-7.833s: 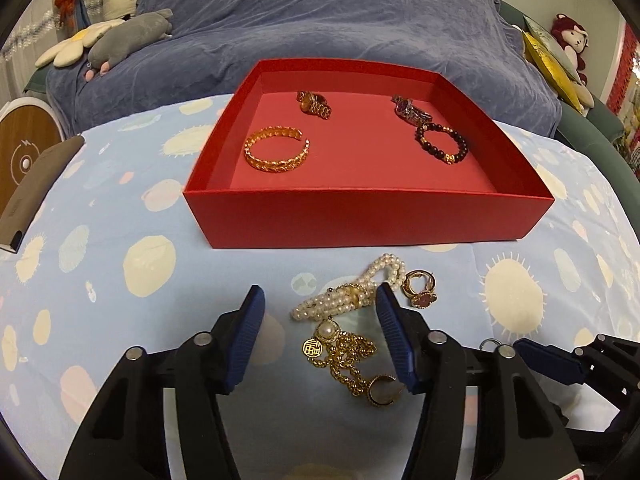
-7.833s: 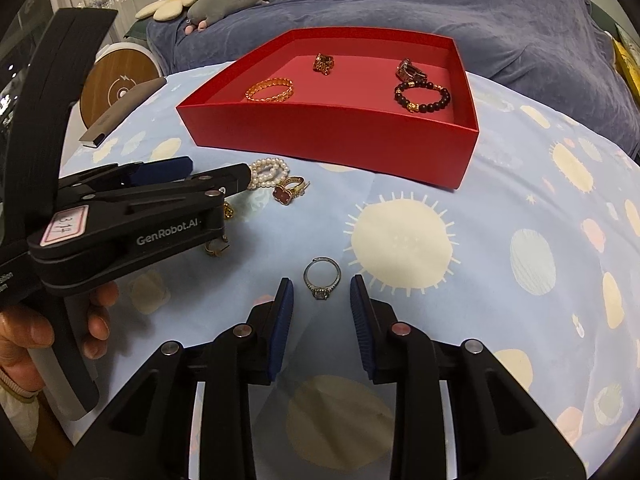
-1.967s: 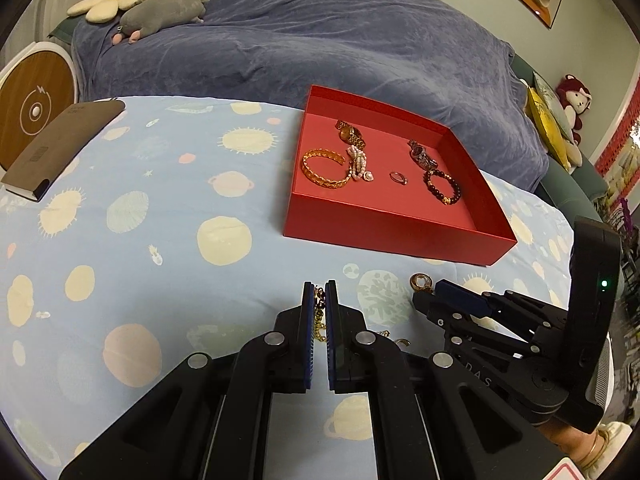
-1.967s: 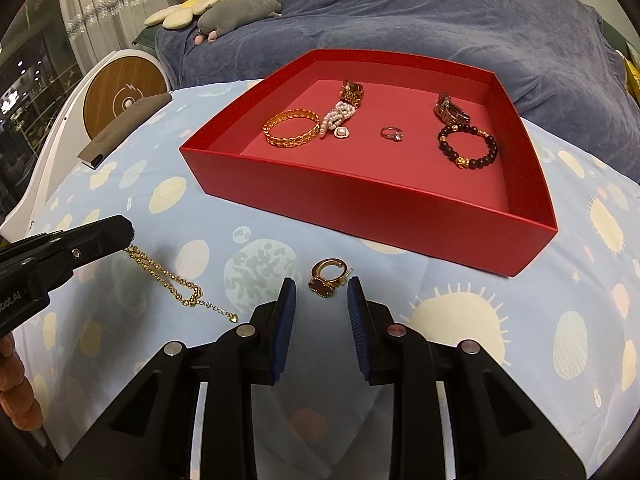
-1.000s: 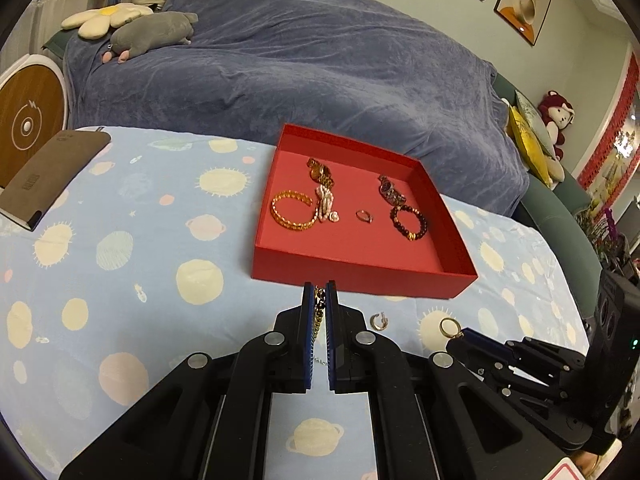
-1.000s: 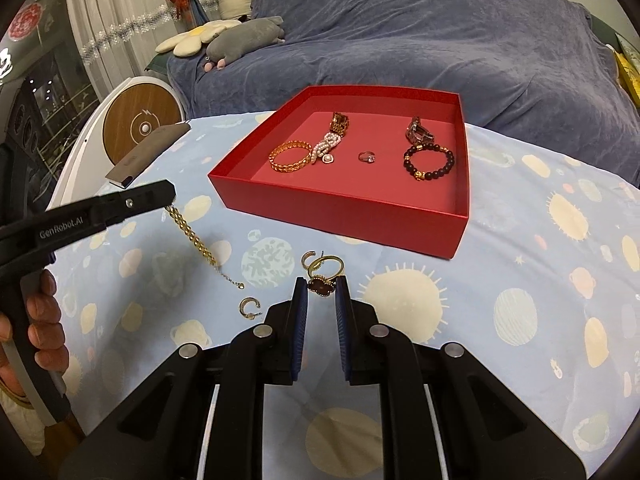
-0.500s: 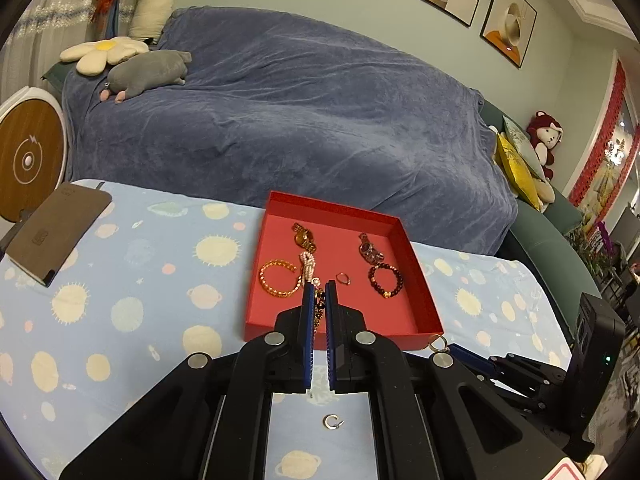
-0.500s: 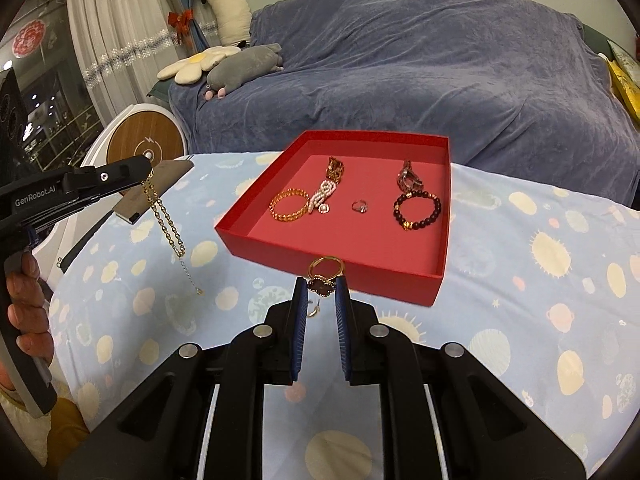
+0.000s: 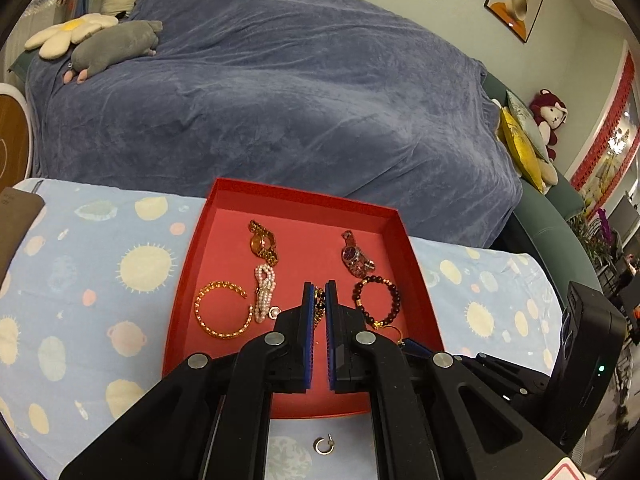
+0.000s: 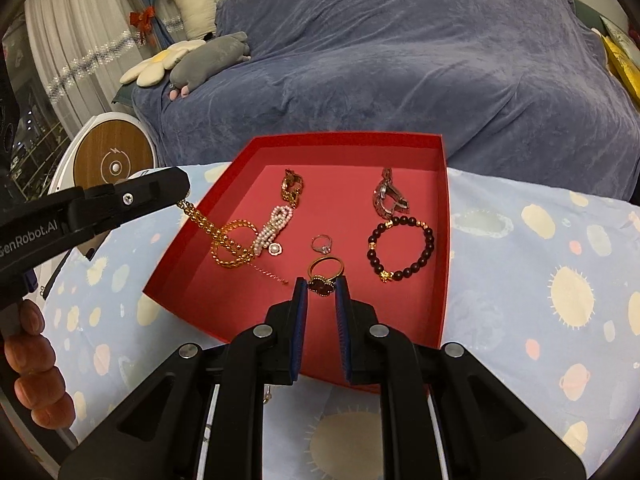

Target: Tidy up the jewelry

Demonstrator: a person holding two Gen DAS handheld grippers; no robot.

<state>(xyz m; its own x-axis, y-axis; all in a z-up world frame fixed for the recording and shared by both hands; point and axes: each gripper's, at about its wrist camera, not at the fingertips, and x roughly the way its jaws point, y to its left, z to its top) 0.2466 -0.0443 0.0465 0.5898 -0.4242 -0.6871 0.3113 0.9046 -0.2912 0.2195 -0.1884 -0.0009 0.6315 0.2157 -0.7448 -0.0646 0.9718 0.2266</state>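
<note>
Tongs both gripping over our box (image 10: pixel 443 216): left tongs (image 9: pixel 319 300) dangle the chain (image 10: pixel 224 236) lengthwise above the bangle (image 10: pixel 234 242), right tongs (image 10: pixel 322 286) pinch the ring (image 10: pixel 325 274) mid-box.

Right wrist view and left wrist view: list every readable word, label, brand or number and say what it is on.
"GenRobot.AI", its first letter cut off by the frame edge: white print on the side of the left claw, seen in the right wrist view.
Brown object at the left edge of the left wrist view: small marks, too blurred to read.
Nothing else legible in either view.
</note>
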